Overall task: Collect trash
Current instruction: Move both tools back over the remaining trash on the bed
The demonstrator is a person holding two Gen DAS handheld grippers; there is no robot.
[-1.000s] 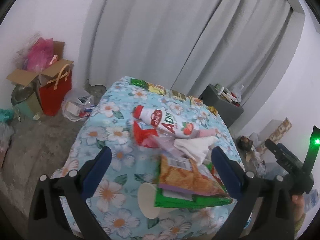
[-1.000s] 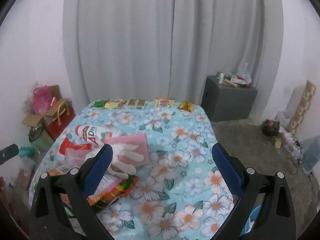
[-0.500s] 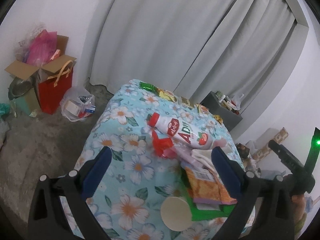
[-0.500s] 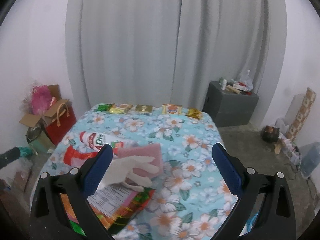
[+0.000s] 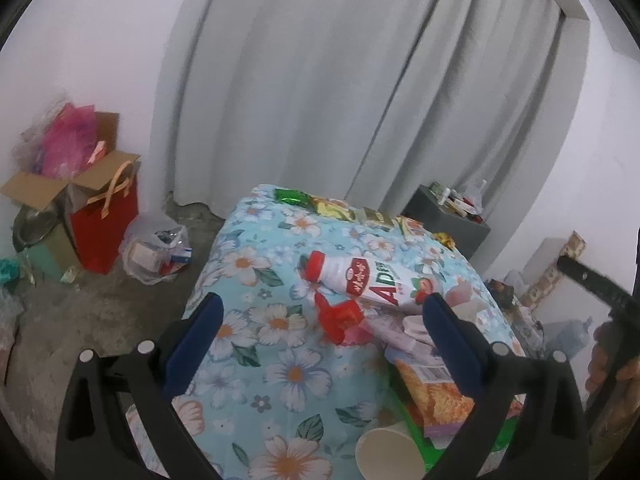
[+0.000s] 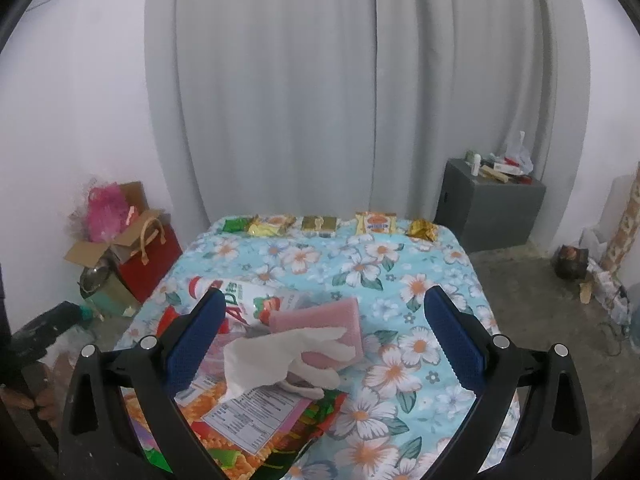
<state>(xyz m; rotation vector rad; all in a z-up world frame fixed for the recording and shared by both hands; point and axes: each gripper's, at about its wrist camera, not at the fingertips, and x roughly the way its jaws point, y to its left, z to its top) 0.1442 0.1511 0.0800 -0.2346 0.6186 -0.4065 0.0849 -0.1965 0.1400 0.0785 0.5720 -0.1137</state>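
- The trash sits in one heap on the flowered tablecloth [image 6: 420,280], with the white bottle [image 5: 372,282] lying on its side as the landmark: a red wrapper [image 5: 340,316] touches its near side, and a crumpled white tissue [image 6: 280,354] lies over a pink sponge-like pad [image 6: 320,316] just beside it.
- Nearer the cameras than the bottle, an orange snack bag [image 5: 436,392] rests on green packaging, and a paper cup [image 5: 386,454] lies at the table's near edge.
- Beyond the bottle, a row of small snack packets [image 6: 320,226] lines the far edge.
- Judged from this, collection is only starting: nothing is gripped, and no bin is identifiable.
- The next move likely calls for lowering one gripper onto a loose top piece, such as the tissue.
- Left gripper [image 5: 320,340]: jaws spread wide, empty, above the cloth beside the bottle.
- Right gripper [image 6: 324,338]: jaws equally wide, empty, above the tissue, touching nothing.
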